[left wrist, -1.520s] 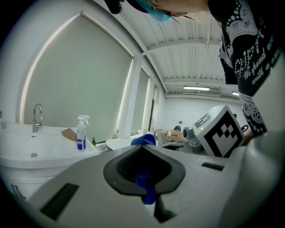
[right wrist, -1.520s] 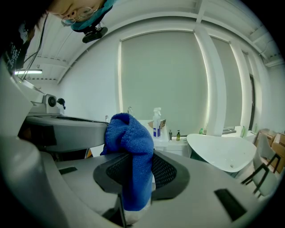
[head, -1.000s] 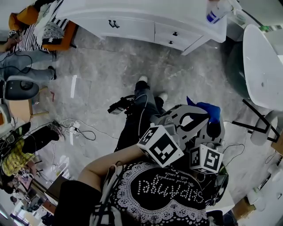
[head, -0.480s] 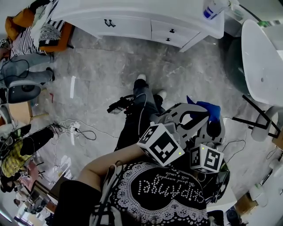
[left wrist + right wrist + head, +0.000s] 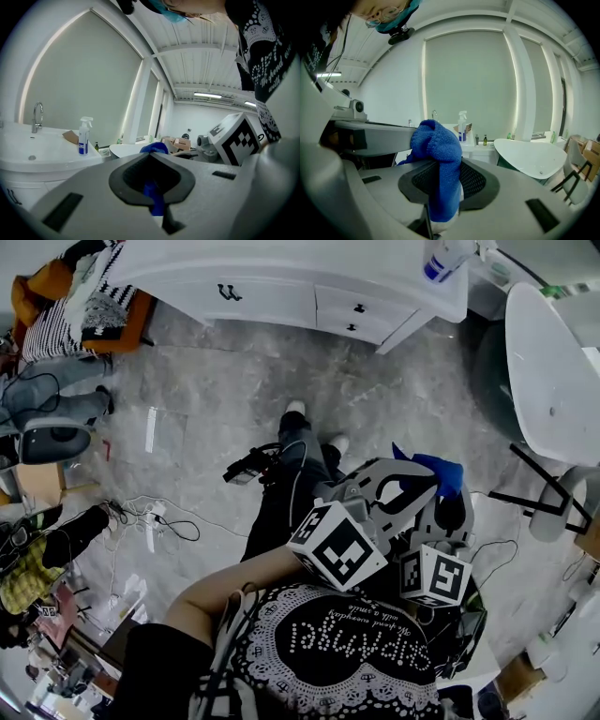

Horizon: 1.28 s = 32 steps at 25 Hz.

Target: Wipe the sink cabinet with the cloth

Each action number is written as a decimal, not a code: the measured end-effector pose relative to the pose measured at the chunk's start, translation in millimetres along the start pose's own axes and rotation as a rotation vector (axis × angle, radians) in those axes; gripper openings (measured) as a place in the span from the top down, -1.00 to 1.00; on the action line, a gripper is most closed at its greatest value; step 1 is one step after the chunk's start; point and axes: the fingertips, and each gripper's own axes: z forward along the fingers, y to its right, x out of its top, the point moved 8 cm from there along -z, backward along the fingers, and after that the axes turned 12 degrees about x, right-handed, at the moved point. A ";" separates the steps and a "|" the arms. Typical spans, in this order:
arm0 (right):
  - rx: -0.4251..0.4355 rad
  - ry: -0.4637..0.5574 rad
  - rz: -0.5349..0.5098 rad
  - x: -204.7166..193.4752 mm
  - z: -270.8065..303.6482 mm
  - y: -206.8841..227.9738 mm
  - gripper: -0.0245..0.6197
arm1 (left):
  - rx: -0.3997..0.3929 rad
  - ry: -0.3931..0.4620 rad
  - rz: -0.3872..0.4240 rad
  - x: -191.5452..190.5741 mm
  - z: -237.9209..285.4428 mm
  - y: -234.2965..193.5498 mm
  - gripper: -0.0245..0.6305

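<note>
The blue cloth (image 5: 433,471) is bunched between both grippers, held close to the person's chest above the floor. My right gripper (image 5: 443,187) is shut on the cloth (image 5: 439,164), which drapes over its pads. My left gripper (image 5: 152,187) also looks shut, with a strip of the cloth (image 5: 154,201) caught in the seam of its jaws. In the head view the left gripper (image 5: 427,486) and right gripper (image 5: 452,507) meet at the cloth. The white sink cabinet (image 5: 281,296) stands well ahead across the floor, with a faucet (image 5: 36,115) on its top.
A spray bottle (image 5: 441,259) stands at the cabinet's right end. A white freestanding tub (image 5: 553,371) is at the right. Cables and a power strip (image 5: 155,517) lie on the marble floor at the left, beside a seated person (image 5: 56,334) and clutter.
The cabinet and the tub have drifted slightly up and left in the head view. Both grippers stay together on the cloth in nearly the same place.
</note>
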 end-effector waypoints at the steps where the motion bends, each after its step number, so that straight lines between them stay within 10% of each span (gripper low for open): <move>1: 0.001 0.001 -0.002 0.3 0.1 1.2 0.57 | 0.002 0.001 0.000 0.1 0.9 -0.1 0.93; 32: 0.027 0.017 -0.013 -1.6 -5.4 -16.4 0.57 | 0.017 0.008 0.012 -0.1 -20.9 0.4 0.93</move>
